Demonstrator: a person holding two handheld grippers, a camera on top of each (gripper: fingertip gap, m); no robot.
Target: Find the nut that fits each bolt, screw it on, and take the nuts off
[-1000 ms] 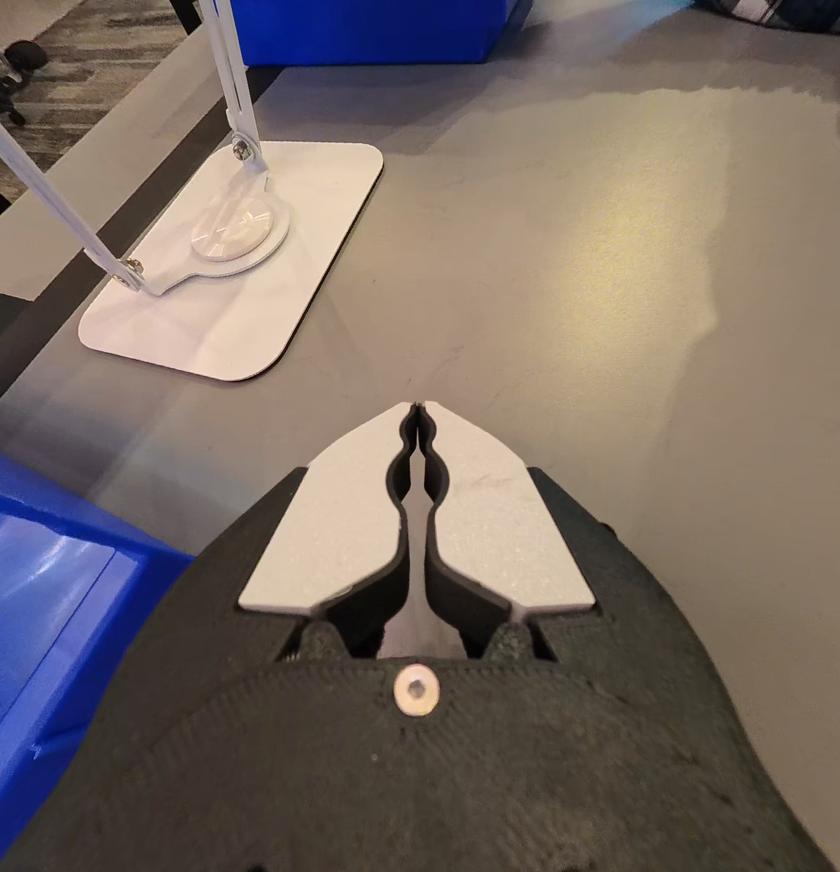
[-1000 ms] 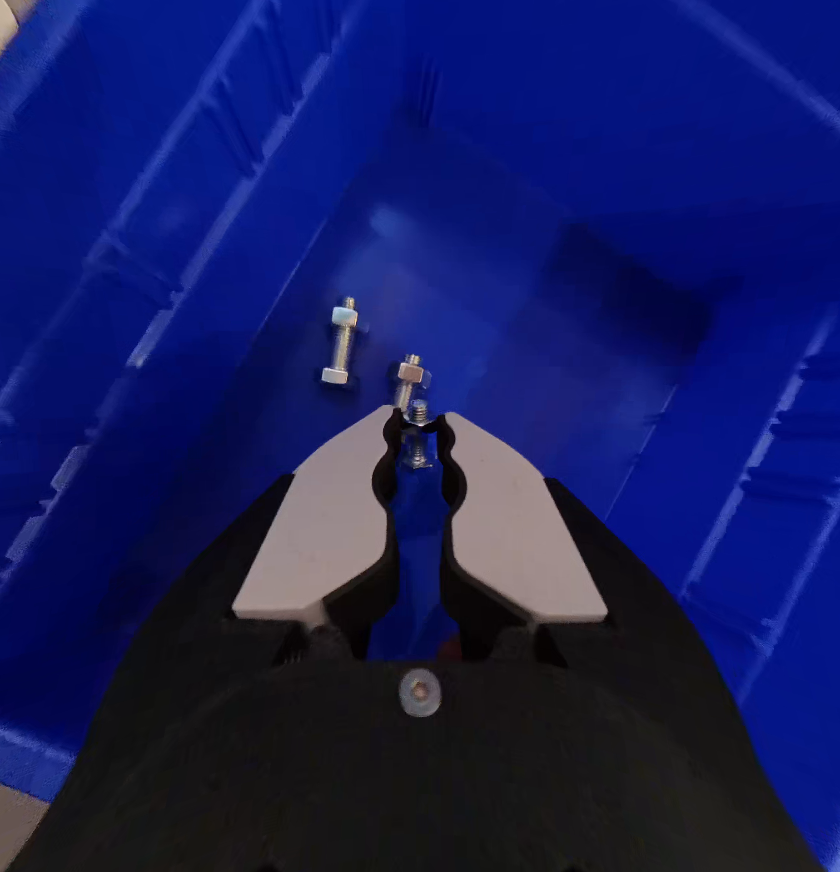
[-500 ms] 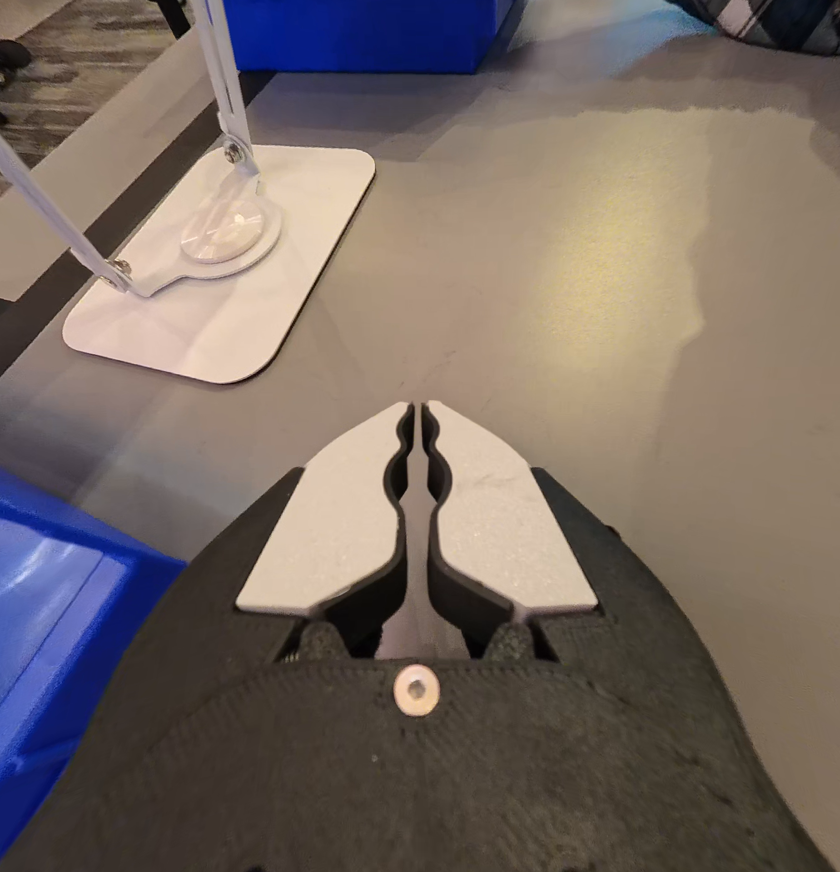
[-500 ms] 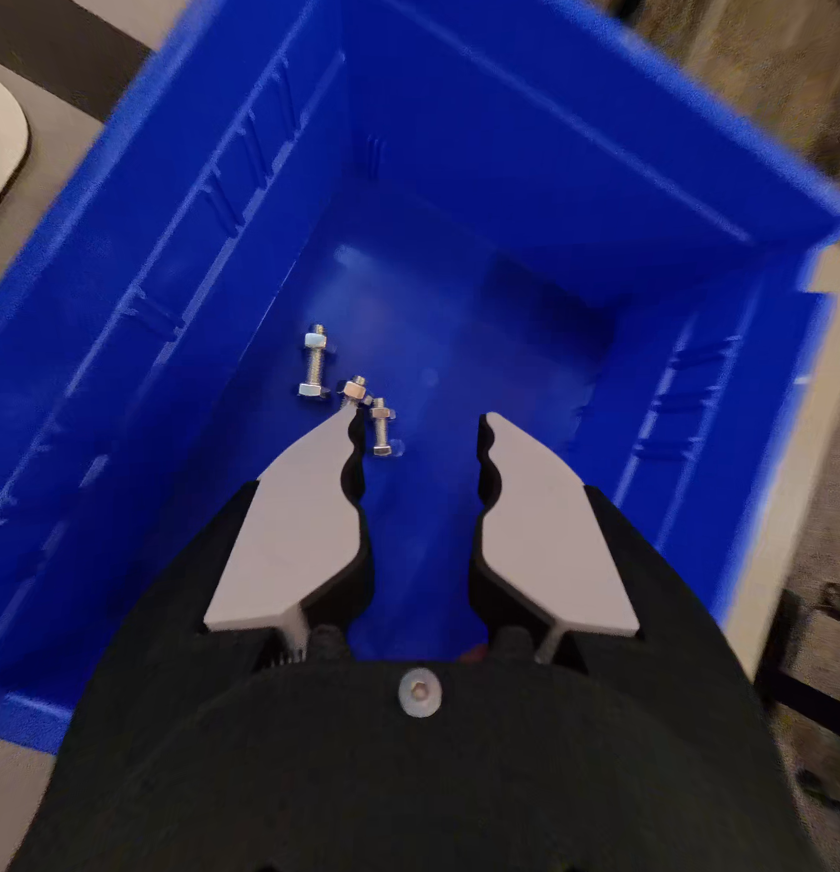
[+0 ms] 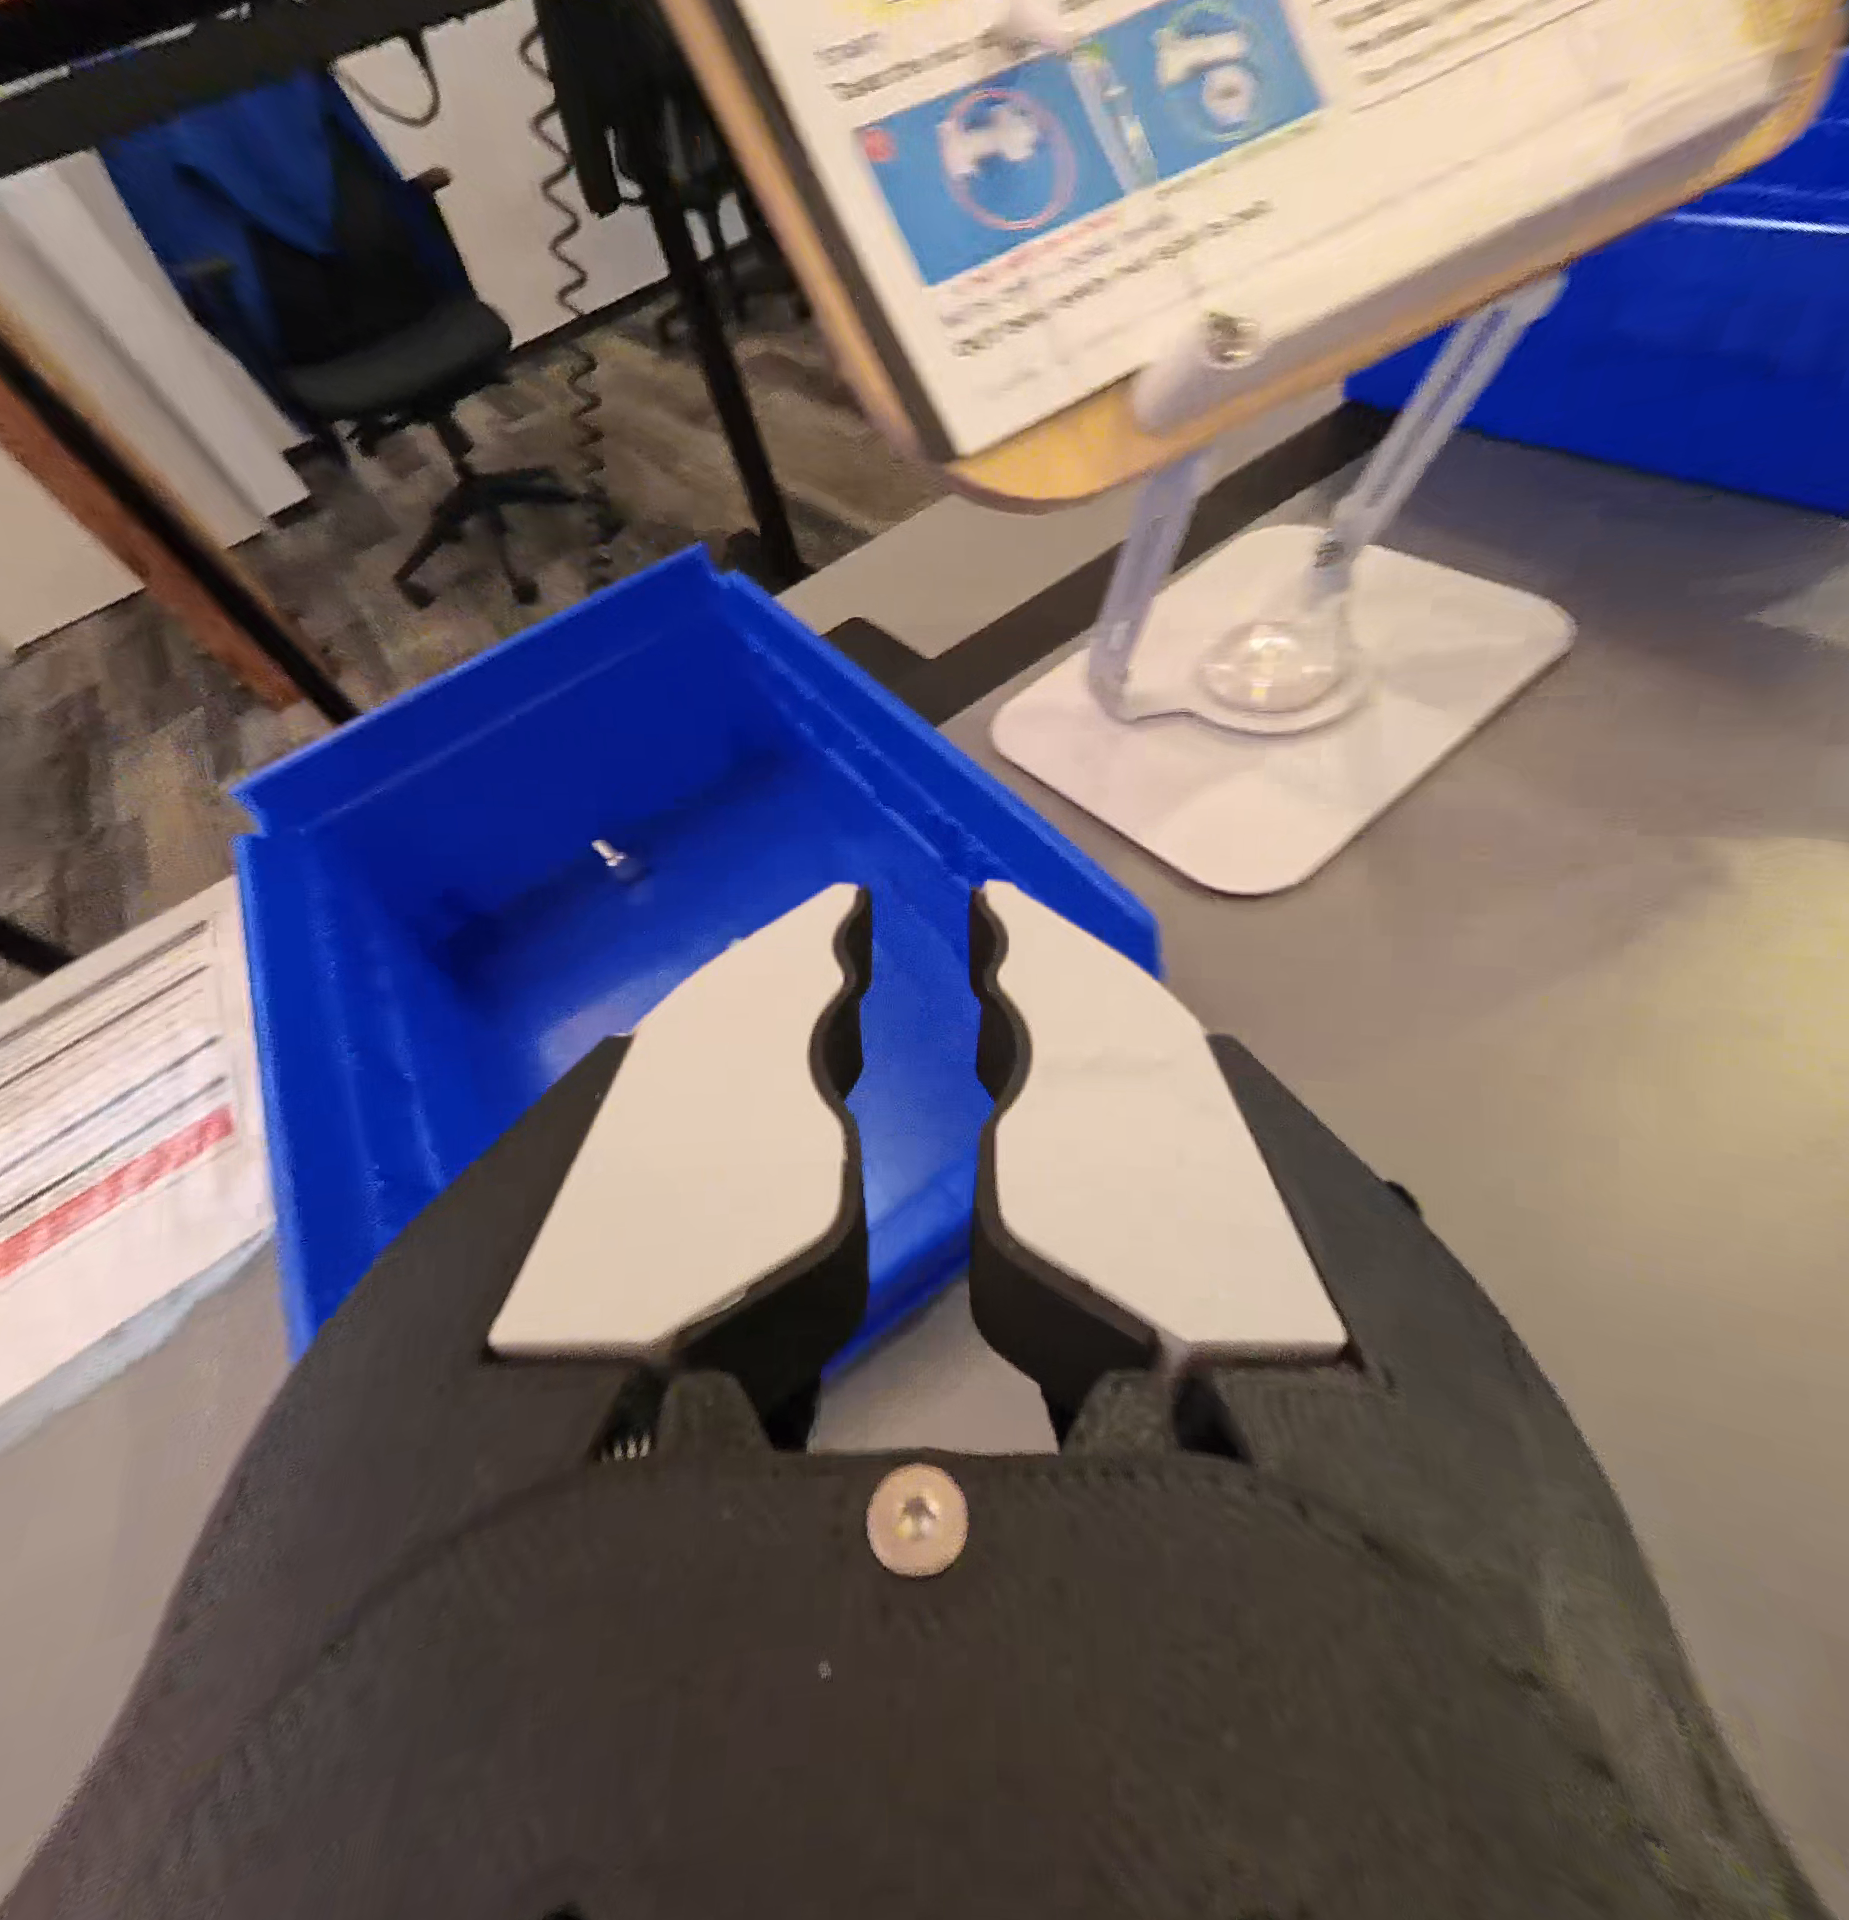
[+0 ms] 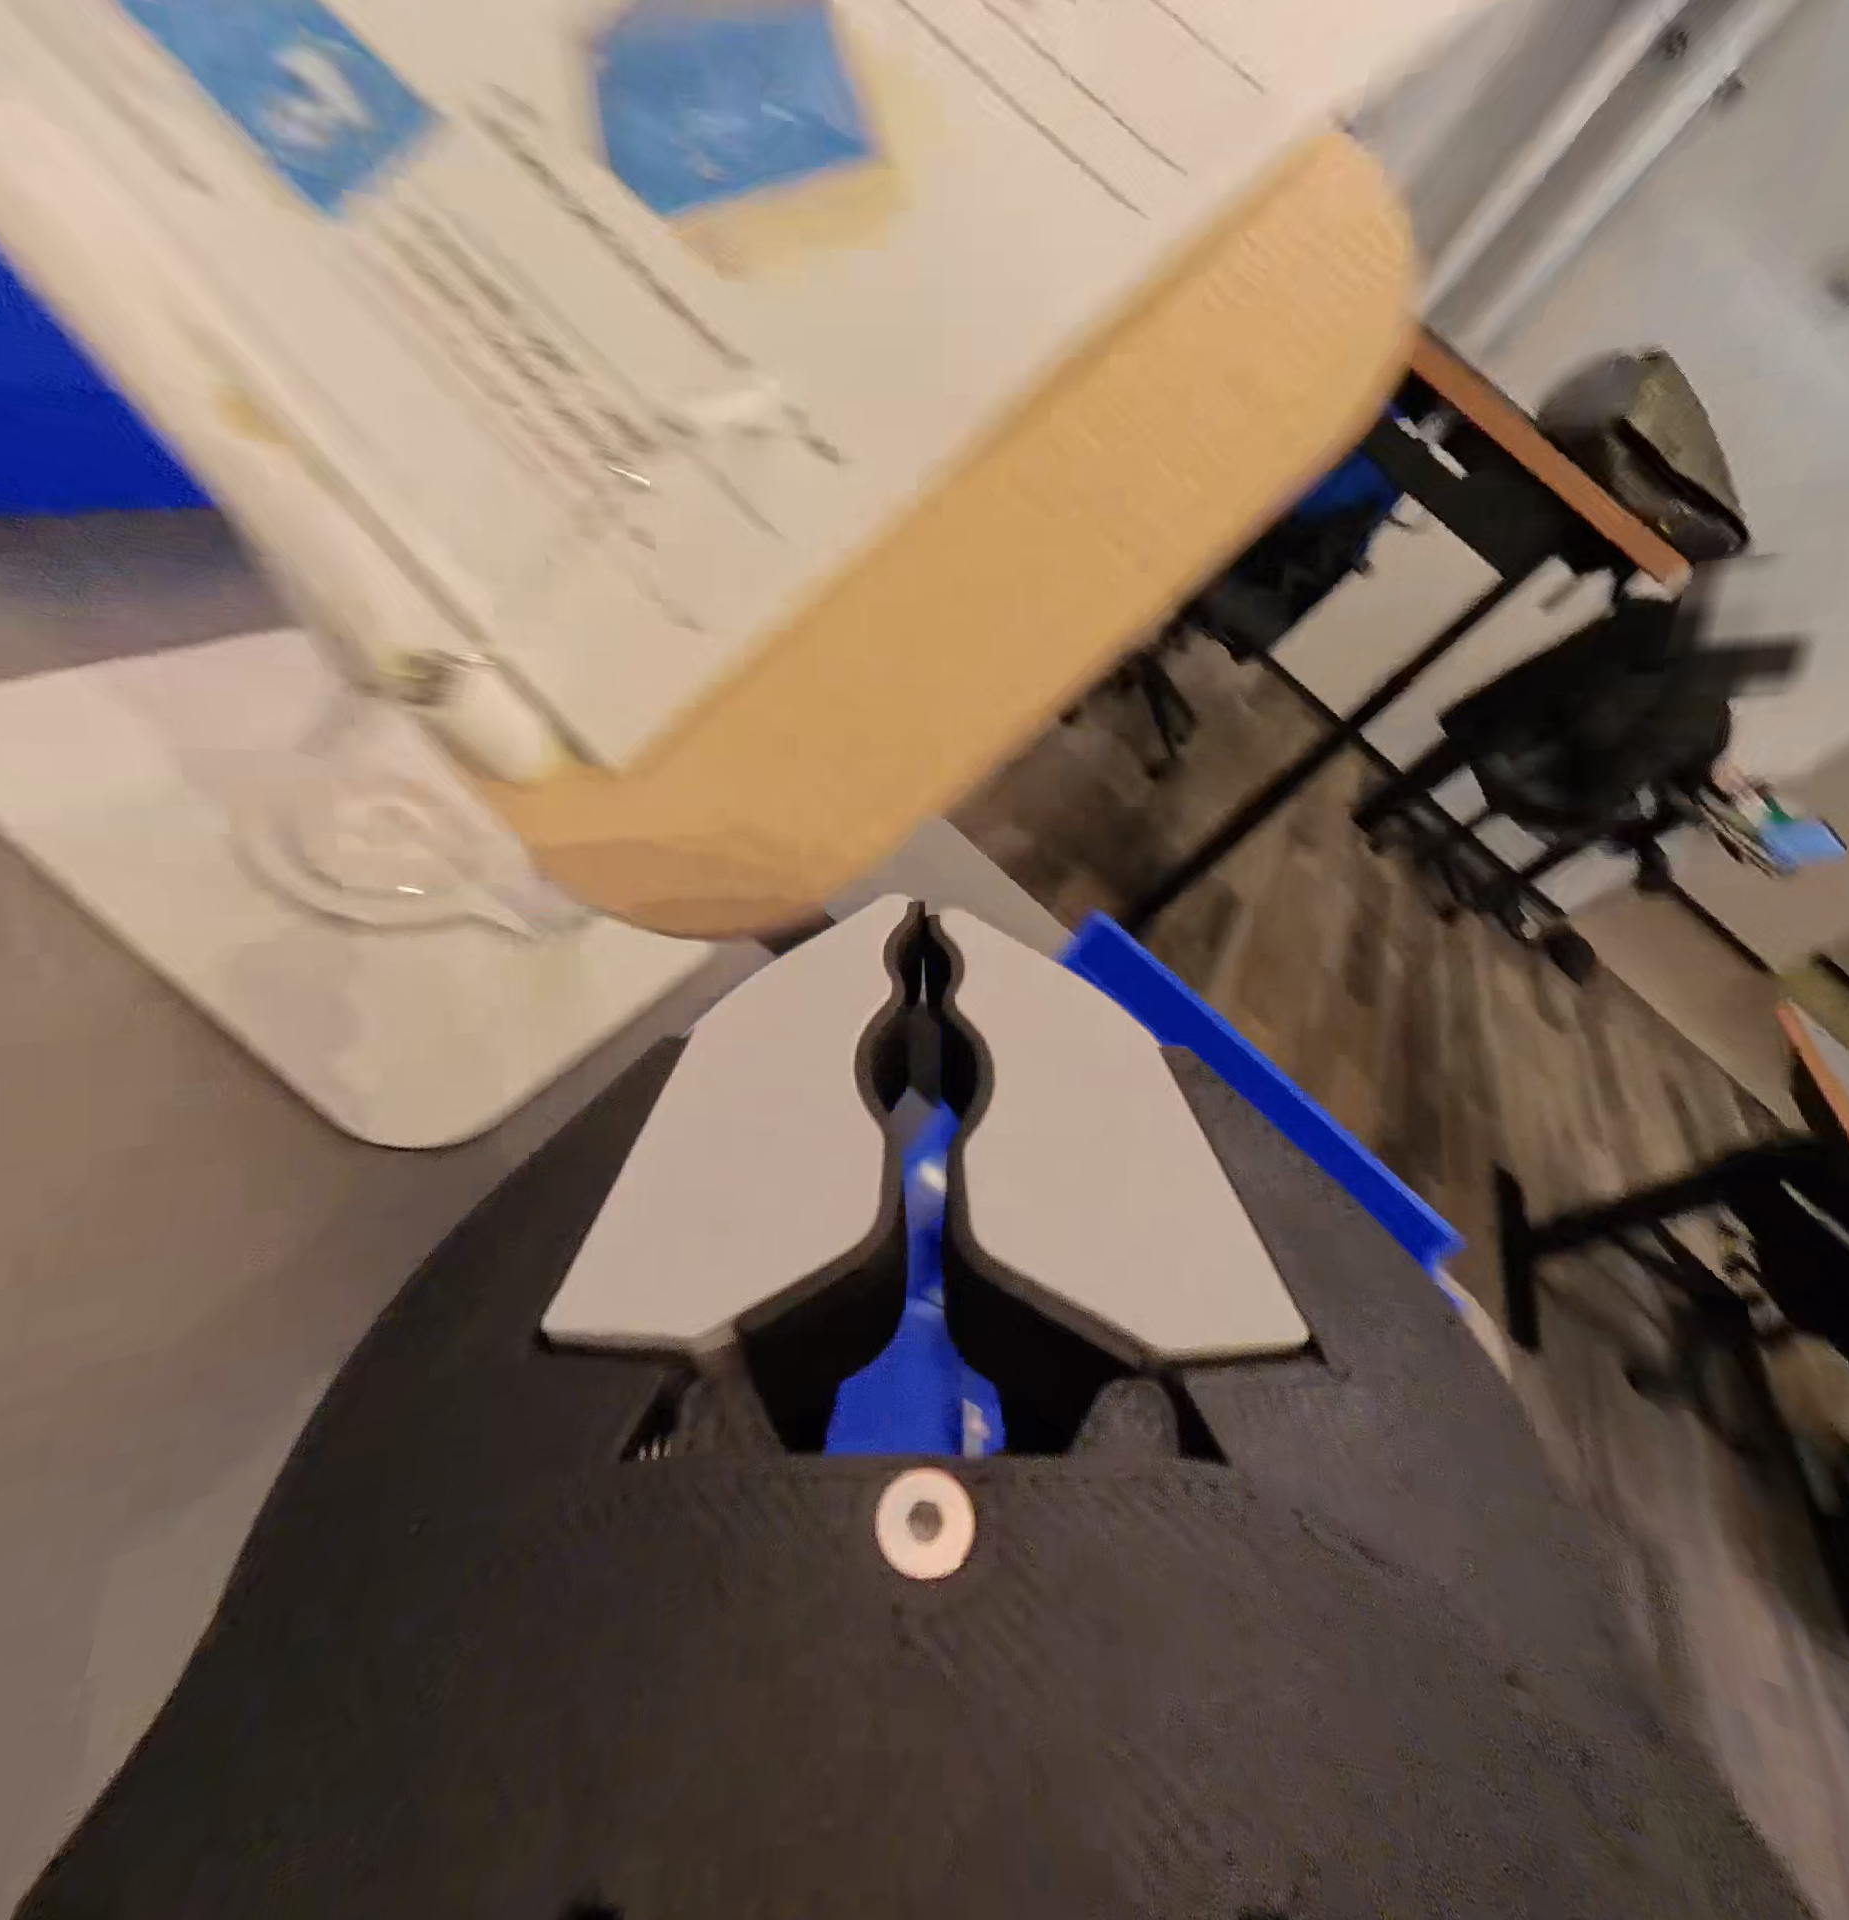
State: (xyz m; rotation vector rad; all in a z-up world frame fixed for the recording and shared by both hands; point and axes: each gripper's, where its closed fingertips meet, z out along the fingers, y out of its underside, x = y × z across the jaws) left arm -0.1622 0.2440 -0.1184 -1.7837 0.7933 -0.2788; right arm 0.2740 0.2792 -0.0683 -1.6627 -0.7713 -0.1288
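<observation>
My left claw [image 5: 918,920] hung parted, bare, over the blue plastic bin [image 5: 400,997] at the grey bench's [image 5: 1522,1039] edge; right claw [image 6: 922,914] closed, gripping nothing.

The left gripper [image 5: 918,914] hangs with jaws parted and bare above a blue bin [image 5: 1055,862] on the grey worktop [image 5: 1522,1091]; one small bolt [image 5: 610,858] lies inside, a white stand [image 5: 1263,831] nearby.

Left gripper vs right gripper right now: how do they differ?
The left gripper has its fingers apart, with blue showing between them; the right gripper has its fingertips together. The left gripper points down into the blue bin, which holds a small metal fastener; the right gripper points past the bin's rim toward the tilted instruction board. Neither visibly holds anything.
</observation>
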